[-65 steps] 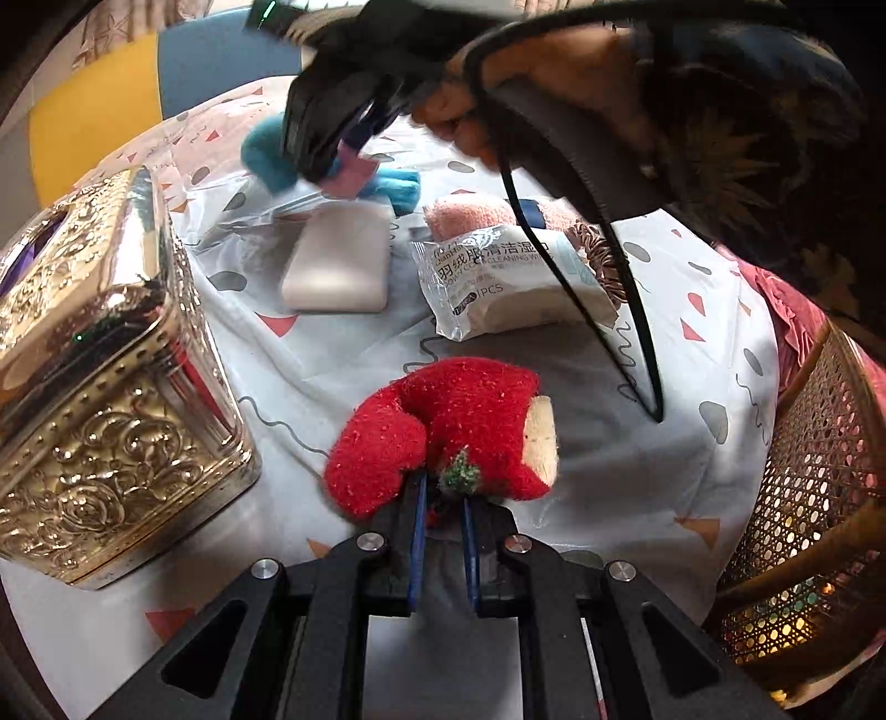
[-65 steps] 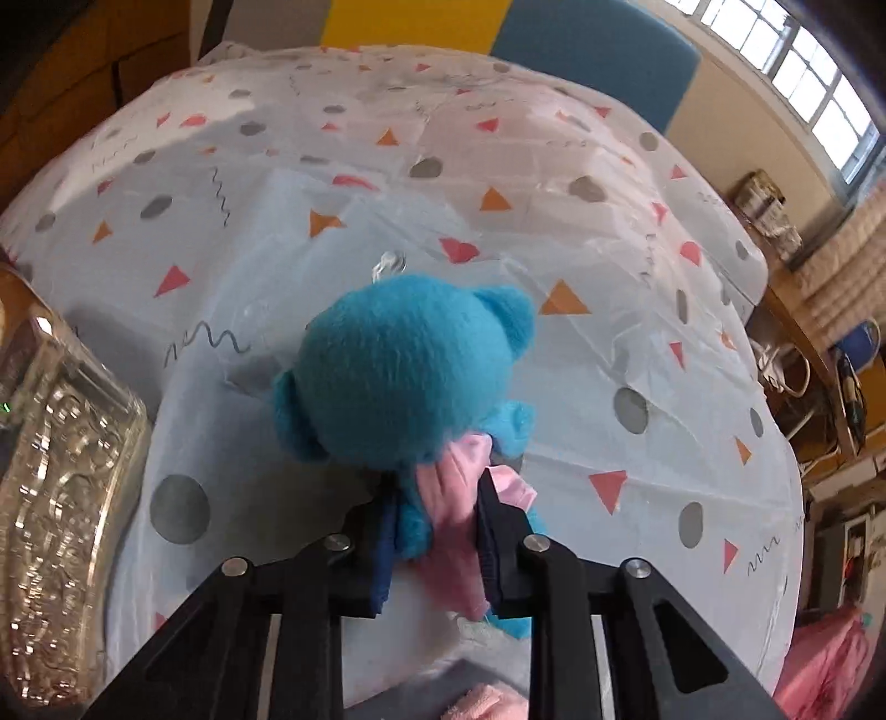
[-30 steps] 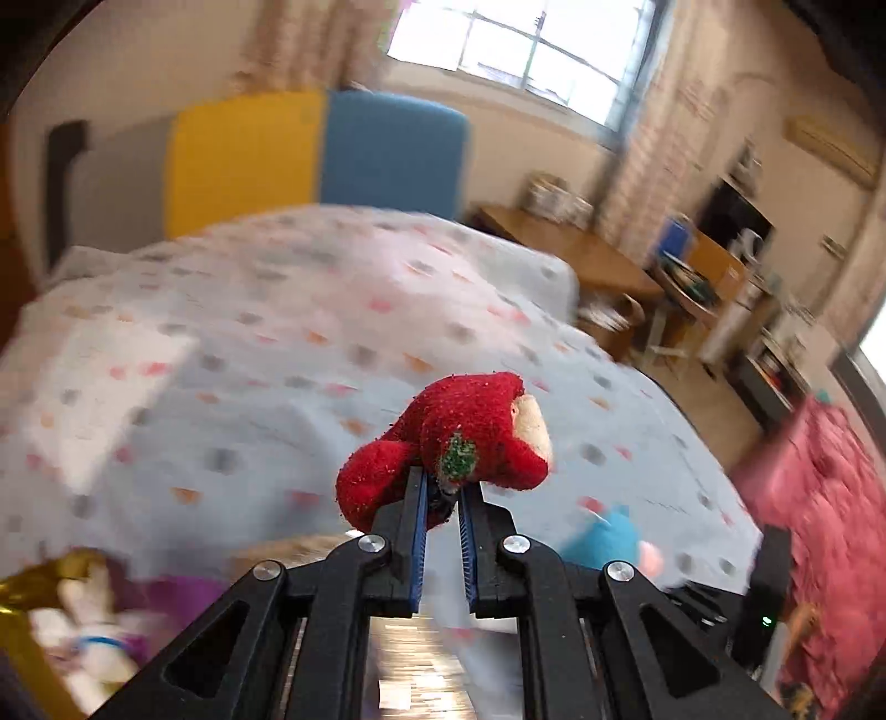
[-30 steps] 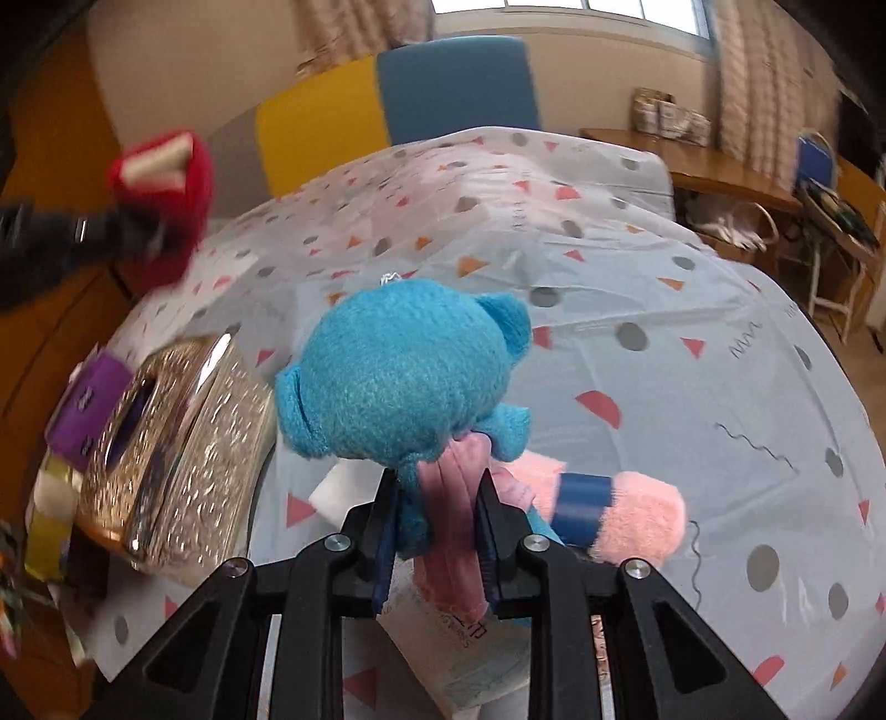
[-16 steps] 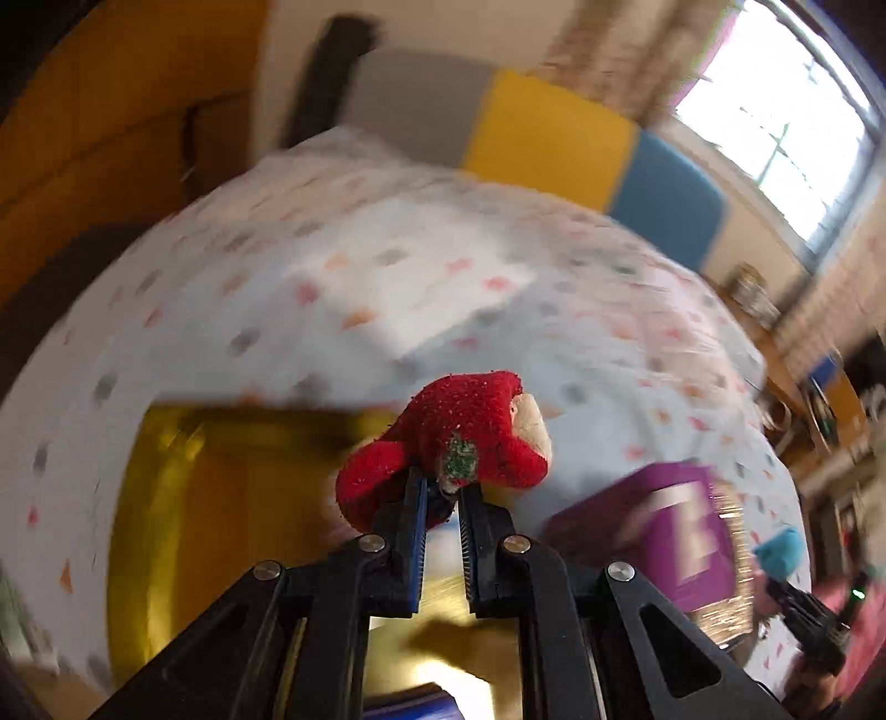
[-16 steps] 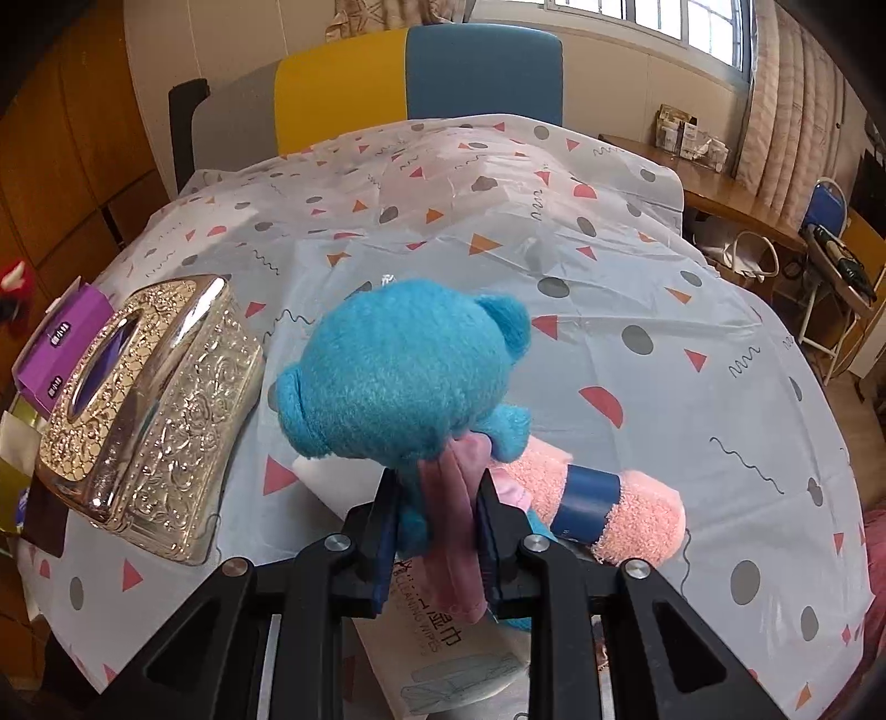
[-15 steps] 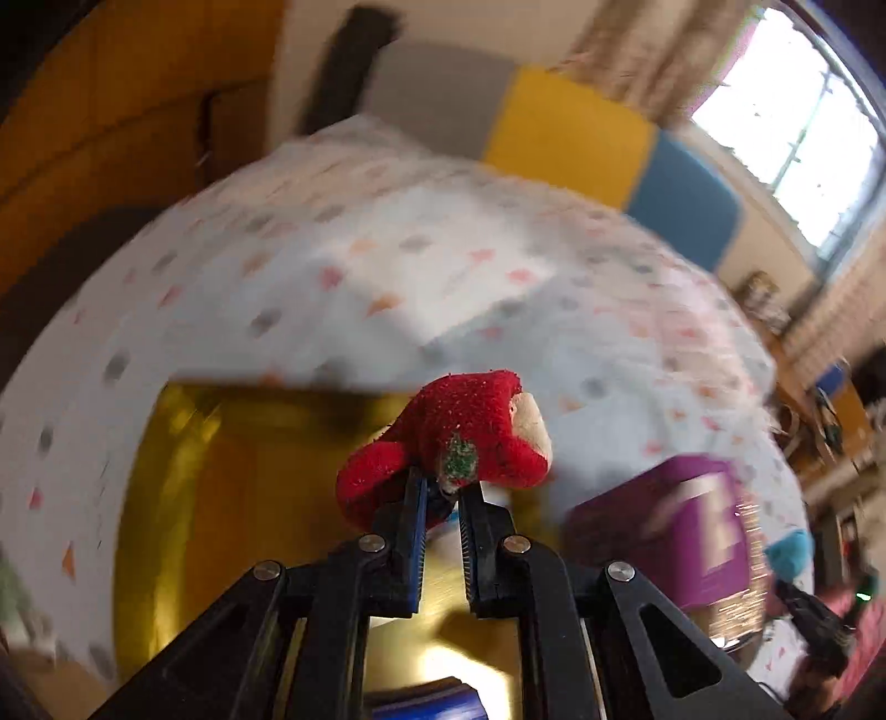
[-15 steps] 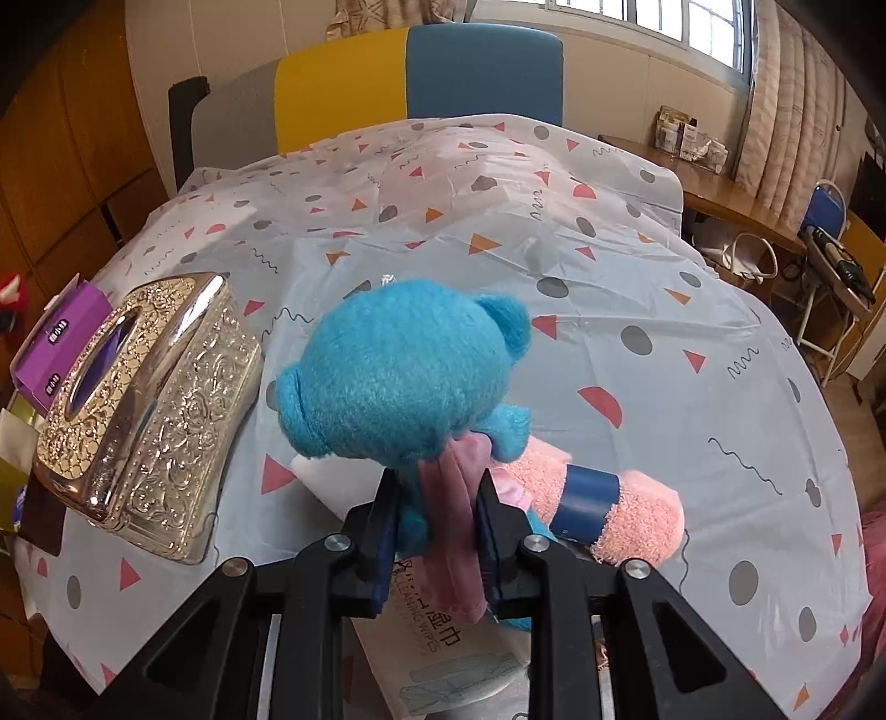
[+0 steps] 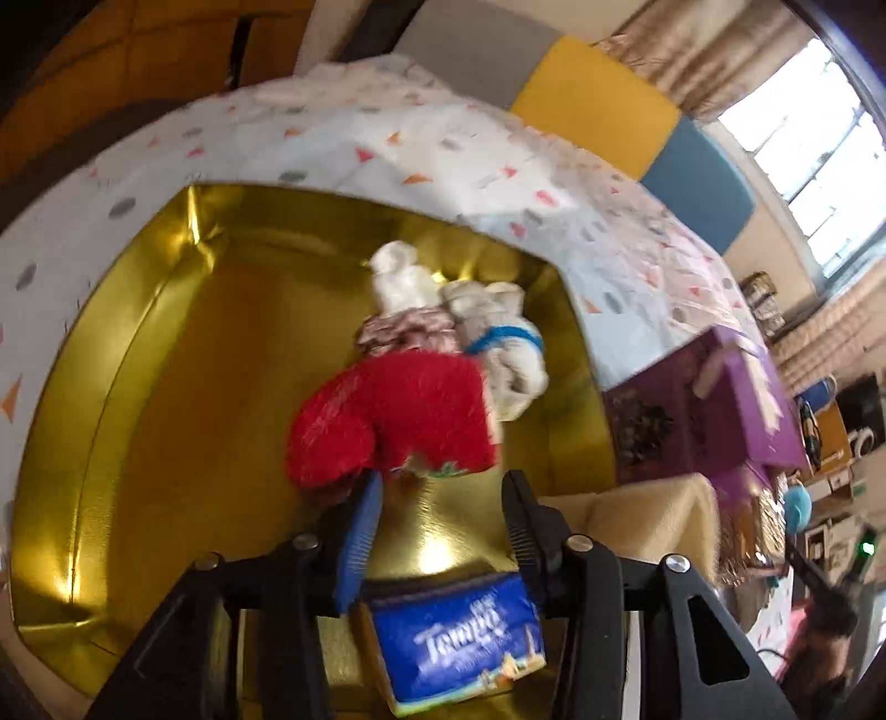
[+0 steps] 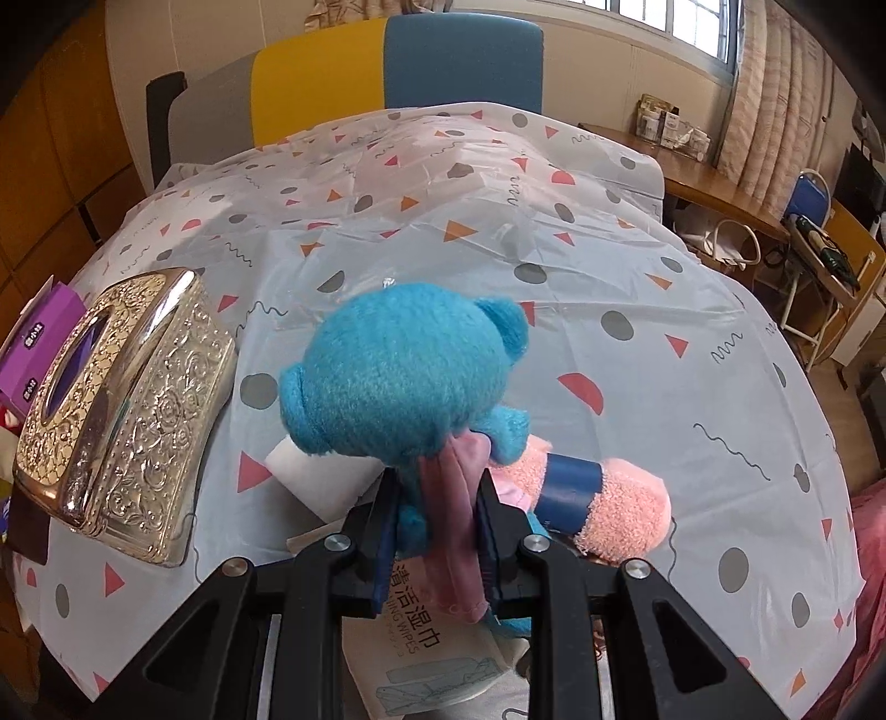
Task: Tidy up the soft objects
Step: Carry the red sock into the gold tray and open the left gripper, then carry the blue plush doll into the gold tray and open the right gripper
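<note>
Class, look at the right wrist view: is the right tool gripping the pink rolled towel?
No: the right tool is shut on the blue plush toy, while the pink rolled towel lies on the table beside it.

Daylight enters through windows point(image 10: 664, 22) with beige curtains point(image 10: 775, 99) at far right. A yellow-and-blue headboard point(image 10: 398, 72) backs the patterned bedsheet point(image 10: 637, 266); a wooden desk point(image 10: 714, 188) stands right, wood panelling point(image 10: 61, 155) left.

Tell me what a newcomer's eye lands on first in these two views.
The red plush toy in the shiny gold box, just past the left hand-held gripper, whose jaws are opening with nothing between them. Next, the blue plush bear, clamped in the right hand-held gripper above the patterned tablecloth, with an ornate silver tissue box at left.
</note>
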Demonstrator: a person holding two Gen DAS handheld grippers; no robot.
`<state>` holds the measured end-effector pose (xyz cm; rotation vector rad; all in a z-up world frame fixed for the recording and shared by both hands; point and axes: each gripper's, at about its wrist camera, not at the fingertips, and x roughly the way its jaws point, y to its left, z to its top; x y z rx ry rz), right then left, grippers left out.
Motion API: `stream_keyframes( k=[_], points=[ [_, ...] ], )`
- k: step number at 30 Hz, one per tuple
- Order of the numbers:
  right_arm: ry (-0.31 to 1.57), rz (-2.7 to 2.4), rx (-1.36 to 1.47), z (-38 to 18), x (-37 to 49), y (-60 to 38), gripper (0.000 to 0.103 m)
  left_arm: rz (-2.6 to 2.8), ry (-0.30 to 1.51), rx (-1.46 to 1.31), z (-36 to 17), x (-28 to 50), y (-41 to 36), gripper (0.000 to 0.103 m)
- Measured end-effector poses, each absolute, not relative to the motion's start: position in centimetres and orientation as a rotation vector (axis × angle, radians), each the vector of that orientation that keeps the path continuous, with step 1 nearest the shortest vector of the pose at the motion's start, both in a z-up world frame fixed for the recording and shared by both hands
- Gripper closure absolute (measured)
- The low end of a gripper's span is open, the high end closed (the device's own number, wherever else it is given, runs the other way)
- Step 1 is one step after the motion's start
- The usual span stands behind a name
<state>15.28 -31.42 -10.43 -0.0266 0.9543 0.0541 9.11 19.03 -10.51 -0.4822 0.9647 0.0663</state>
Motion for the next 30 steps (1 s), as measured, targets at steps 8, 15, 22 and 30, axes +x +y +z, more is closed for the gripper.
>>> stream_keyframes(
  k=[8,15,22,30],
  points=[
    [0.881,-0.026,0.011,-7.5,14.5,-32.5,0.079,0.118,0.924,-0.448,-9.5,6.5,20.2,0.044],
    [0.766,0.026,0.038,-2.2,12.8,-30.7,0.079,0.203,0.903,-0.352,-9.4,4.2,20.0,0.044],
    [0.693,0.218,-0.004,1.2,11.2,-22.6,0.079,0.216,0.871,-0.314,-8.4,2.8,19.4,0.04],
    [0.724,0.373,-0.015,0.4,9.3,-15.7,0.079,0.235,0.801,-0.254,-6.5,0.7,19.0,0.034]
  ],
)
